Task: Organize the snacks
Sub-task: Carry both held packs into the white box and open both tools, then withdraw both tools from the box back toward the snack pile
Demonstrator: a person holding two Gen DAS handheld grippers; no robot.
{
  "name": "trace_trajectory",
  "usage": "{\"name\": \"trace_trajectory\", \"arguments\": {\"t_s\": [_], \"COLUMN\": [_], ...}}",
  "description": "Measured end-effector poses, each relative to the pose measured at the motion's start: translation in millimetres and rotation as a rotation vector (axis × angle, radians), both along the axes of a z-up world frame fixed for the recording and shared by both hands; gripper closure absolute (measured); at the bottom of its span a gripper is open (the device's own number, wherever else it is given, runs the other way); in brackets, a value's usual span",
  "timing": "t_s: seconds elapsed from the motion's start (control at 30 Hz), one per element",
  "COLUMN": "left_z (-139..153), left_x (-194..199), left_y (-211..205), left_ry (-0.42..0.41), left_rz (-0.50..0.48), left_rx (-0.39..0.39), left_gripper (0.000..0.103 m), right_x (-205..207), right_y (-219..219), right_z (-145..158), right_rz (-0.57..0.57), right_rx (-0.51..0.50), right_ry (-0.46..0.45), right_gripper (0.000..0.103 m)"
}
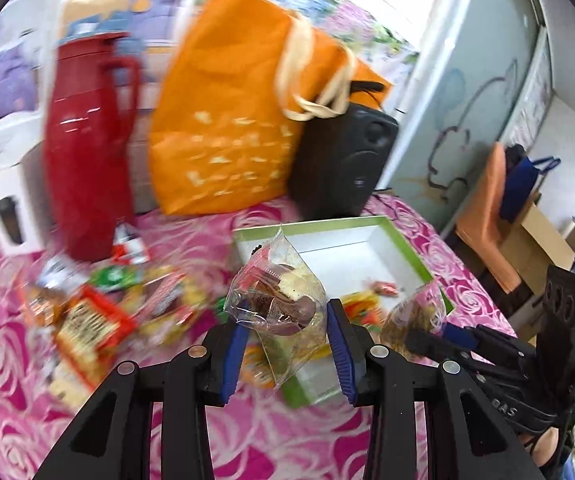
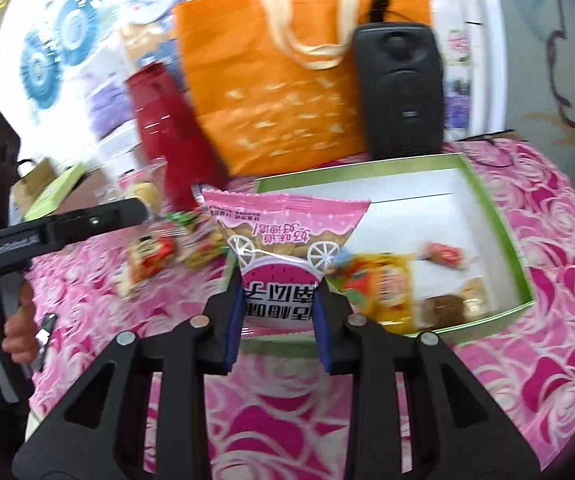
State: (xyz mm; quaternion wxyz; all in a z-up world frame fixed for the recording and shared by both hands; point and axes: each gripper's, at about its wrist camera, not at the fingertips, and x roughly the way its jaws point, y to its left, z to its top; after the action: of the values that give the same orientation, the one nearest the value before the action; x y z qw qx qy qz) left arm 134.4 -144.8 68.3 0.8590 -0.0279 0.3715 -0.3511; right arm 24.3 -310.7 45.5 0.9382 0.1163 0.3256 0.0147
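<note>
A clear snack packet, holding brown and pale biscuit pieces, is pinched between the blue pads of the left gripper and held above the near left corner of a green-rimmed white box; a pink snack packet, printed with wagon wheels and upside-down lettering, is clamped at its lower end in the right gripper over the box's near edge.

In the left wrist view the right gripper is seen from the side with a crinkled packet at its tip; a loose heap of snacks is shown blurred on the table to the left of the box; a white carton stands at the far left edge. In the right wrist view the box interior is laid open: a yellow packet, a small red sweet and a brown biscuit pack lie along its near side; the left gripper's body and the hand holding it are seen at the left edge.

The table is covered by a pink rose-patterned cloth; along its far edge a red thermos jug, an orange tote bag and a black speaker stand in a row; behind them a wall is seen, with a pale grey panel to the right.
</note>
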Motion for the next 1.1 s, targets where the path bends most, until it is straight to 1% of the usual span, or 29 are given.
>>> {"name": "trace_trajectory", "arguments": {"t_s": [0.07,0.17,0.27,0.37,0.53,0.6,0.67,0.7,0.73,0.77,0.8,0.83,0.9,1.0,1.1], "left_z": [-2,-8,-18,-27,-45,-53,-57,-57,-57,-56,-55,-53,-50,-50,-49], "left_x": [4,11,21,34,52,58,61,61,62,62,62,62,63,65,61], "left_y": [-19,-51,-82,-101,-118,-125,-127,-128,-127,-124,-120,-116,-112,-107,-101], "left_ry": [0.006,0.010,0.026,0.036,0.066,0.077,0.069,0.059,0.051,0.045,0.038,0.021,0.010,0.027,0.030], "left_rz": [-0.030,-0.067,-0.096,-0.100,-0.094,-0.093,-0.093,-0.082,-0.071,-0.055,-0.035,-0.008,0.004,0.019,0.030], "left_rx": [0.000,0.022,0.041,0.044,0.056,0.067,0.070,0.072,0.070,0.065,0.060,0.055,0.059,0.076,0.076], "left_gripper": [0.064,0.064,0.064,0.064,0.064,0.063,0.062,0.055,0.039,0.029,0.014,0.013,0.013,0.012,0.012], "right_x": [3,11,19,33,57,68,77,82,84,84,82,79,73,67,63], "right_y": [-18,-44,-65,-80,-95,-98,-96,-94,-90,-87,-84,-82,-83,-84,-85], "right_z": [-1,-6,-11,-15,-26,-32,-38,-41,-44,-45,-45,-44,-42,-41,-39], "right_rz": [-0.041,-0.102,-0.135,-0.158,-0.168,-0.161,-0.136,-0.118,-0.103,-0.102,-0.109,-0.114,-0.113,-0.129,-0.136], "right_rx": [-0.005,-0.004,0.006,-0.004,0.003,0.004,-0.003,-0.021,-0.055,-0.083,-0.120,-0.144,-0.149,-0.137,-0.109], "right_ry": [0.004,0.019,0.026,0.028,0.036,0.044,0.056,0.067,0.072,0.071,0.064,0.050,0.029,0.041,0.052], "right_gripper": [0.071,0.071,0.070,0.070,0.070,0.070,0.068,0.065,0.049,0.036,0.012,0.005,0.004,0.001,0.001]}}
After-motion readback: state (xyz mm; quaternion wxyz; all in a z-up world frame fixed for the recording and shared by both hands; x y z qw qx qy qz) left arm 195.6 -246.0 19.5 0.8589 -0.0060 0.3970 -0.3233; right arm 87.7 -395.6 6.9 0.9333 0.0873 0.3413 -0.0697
